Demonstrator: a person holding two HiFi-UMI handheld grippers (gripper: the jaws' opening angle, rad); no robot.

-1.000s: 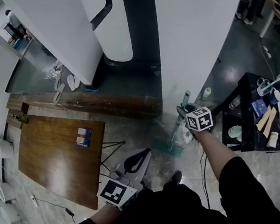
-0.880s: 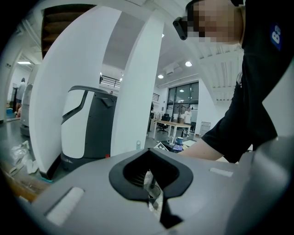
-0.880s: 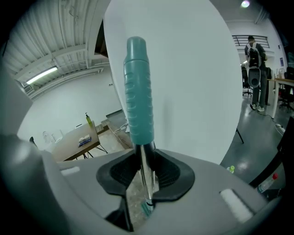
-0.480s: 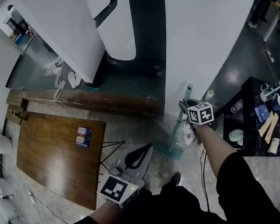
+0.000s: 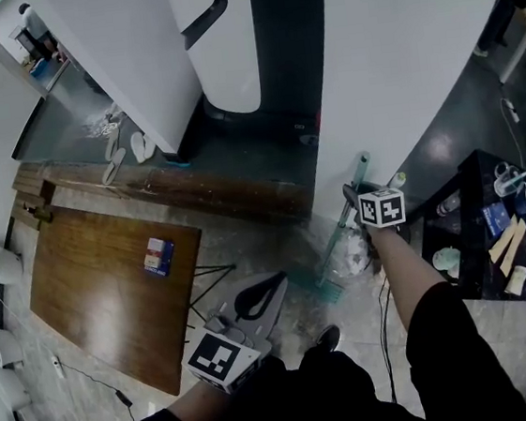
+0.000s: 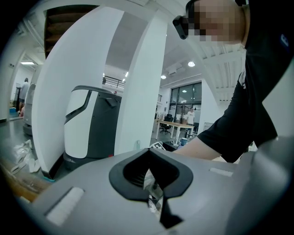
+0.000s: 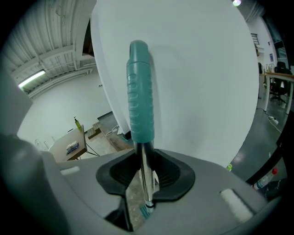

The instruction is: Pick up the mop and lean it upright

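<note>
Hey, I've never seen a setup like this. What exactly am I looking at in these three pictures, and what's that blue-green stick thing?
There is no robot here. A person holds a hand tool with a two-jaw claw in each hand. The wide picture comes from a camera on the person's head, looking steeply down at the floor and at their own arms. The other two come from small cameras that ride on each claw and look along its jaws.

The right claw is clamped on the metal pole of a mop, just below its blue-green handle. That handle is your stick. The mop stands steeply beside a curved white wall. The left claw looks closed and empty, held low near the body.

Nearby on the floor stand a wooden table with a small box on it, and a black cart.
</note>
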